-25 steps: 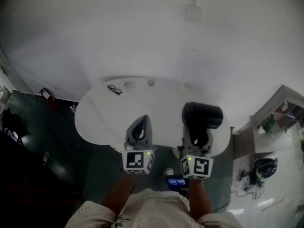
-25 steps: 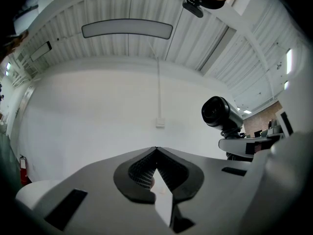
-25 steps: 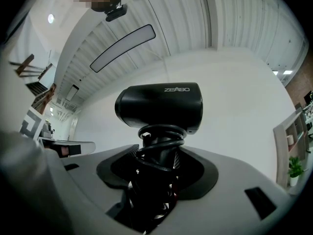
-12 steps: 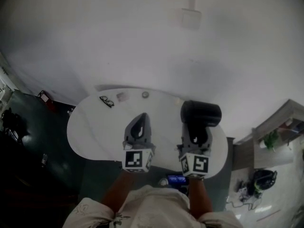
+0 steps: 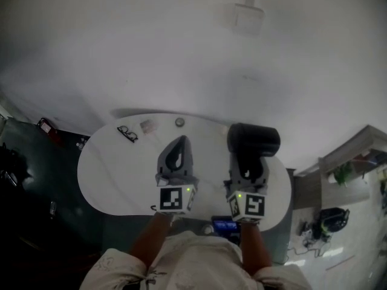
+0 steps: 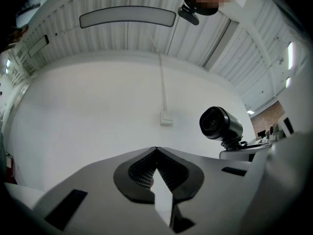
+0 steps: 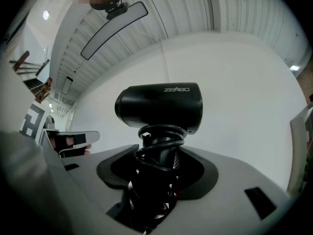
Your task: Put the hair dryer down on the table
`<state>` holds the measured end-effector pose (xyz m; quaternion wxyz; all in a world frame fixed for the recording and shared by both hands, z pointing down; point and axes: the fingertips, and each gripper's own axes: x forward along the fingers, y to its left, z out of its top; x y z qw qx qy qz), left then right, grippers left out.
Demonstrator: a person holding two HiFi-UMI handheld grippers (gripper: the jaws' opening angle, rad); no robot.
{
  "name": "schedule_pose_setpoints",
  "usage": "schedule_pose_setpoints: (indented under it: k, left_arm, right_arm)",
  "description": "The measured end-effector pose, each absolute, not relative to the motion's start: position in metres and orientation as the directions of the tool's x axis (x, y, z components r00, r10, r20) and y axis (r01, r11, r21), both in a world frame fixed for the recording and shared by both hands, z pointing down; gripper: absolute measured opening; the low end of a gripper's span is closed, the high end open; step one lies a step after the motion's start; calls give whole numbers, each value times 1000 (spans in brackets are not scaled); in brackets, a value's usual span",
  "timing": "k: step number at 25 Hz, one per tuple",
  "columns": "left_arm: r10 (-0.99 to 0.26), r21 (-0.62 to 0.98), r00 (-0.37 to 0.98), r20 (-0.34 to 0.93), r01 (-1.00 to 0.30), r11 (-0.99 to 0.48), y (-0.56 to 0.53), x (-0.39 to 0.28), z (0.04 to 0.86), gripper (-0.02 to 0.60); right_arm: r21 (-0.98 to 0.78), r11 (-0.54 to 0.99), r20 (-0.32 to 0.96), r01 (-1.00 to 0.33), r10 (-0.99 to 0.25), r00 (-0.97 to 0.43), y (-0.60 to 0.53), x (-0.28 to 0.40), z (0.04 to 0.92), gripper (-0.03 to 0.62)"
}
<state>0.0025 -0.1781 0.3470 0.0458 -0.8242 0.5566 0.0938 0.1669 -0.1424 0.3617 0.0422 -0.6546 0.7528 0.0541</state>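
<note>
**A:** Which way did the hair dryer [image 5: 254,141] point?

**B:** In the head view its barrel lay crosswise, with the long axis running from 9 to 3 o'clock. One round end faced 9 o'clock and the handle ran back toward 6 o'clock.

**A:** And relative to the gripper?

**B:** The right gripper [image 5: 248,165] was clamped on the cord-wrapped handle. The barrel sat just past its tips at 12 o'clock, held over the 3 o'clock side of the table [image 5: 115,174]. The left gripper [image 6: 156,151], at the dryer's 9 o'clock, was closed on nothing.

**A:** Any change from a second before?

**B:** Both grippers had come further in over the table. The glasses [image 5: 127,134], near the table's 11 o'clock edge, sat lower in view. The grip on the dryer looked the same.
</note>
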Motion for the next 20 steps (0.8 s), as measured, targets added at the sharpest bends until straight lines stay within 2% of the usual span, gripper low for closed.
schedule_pose_setpoints:
  k: [10, 20]
  left_arm:
    - [-892, 35, 412, -189, -905, -425, -206, -8, 361, -5]
    - [-890, 36, 423, -171, -900, -434, -204, -16, 377, -5]
  right_arm:
    - [-15, 81, -56, -997, -995, -80, -172, 154, 387, 229]
    - [-45, 37, 206, -998, -978, -46, -201, 153, 469, 229]
